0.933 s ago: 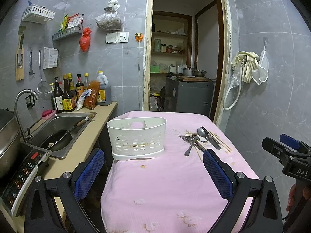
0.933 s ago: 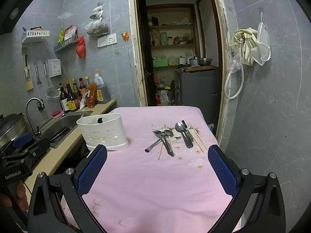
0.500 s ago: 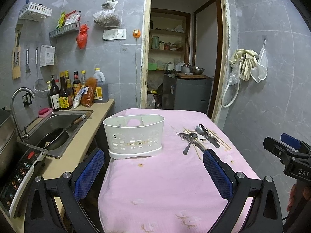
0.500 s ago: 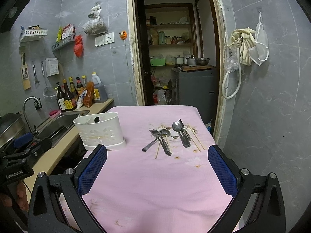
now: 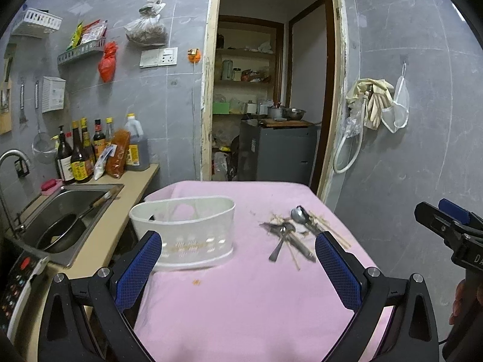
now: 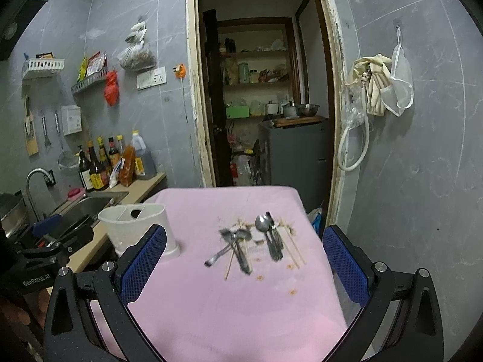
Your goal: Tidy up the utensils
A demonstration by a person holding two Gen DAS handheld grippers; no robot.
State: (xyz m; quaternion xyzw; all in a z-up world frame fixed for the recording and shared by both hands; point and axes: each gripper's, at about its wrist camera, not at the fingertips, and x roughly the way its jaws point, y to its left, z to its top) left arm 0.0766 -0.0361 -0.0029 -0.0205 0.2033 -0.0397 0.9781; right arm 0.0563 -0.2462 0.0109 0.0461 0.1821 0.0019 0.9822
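Left claw [image 5: 235,261] gapes wide, nothing in it, blue mesh-textured pads on black angular fingers, held above the near part of the bench [image 5: 241,301]. Right claw [image 6: 244,255] likewise spread wide and holding nothing. Bench wears a soft pink cloth, stained with small brown specks. White plastic caddy [image 5: 184,235], oval, perforated lower wall, divided inside, stands at the left side of the cloth. Shiny metal spoons [image 6: 265,235] lie in a loose heap right of the caddy, mixed with thin pale wooden chopsticks [image 6: 294,249]. Steel sink [image 5: 66,214] beside the bench holds a dark pan.
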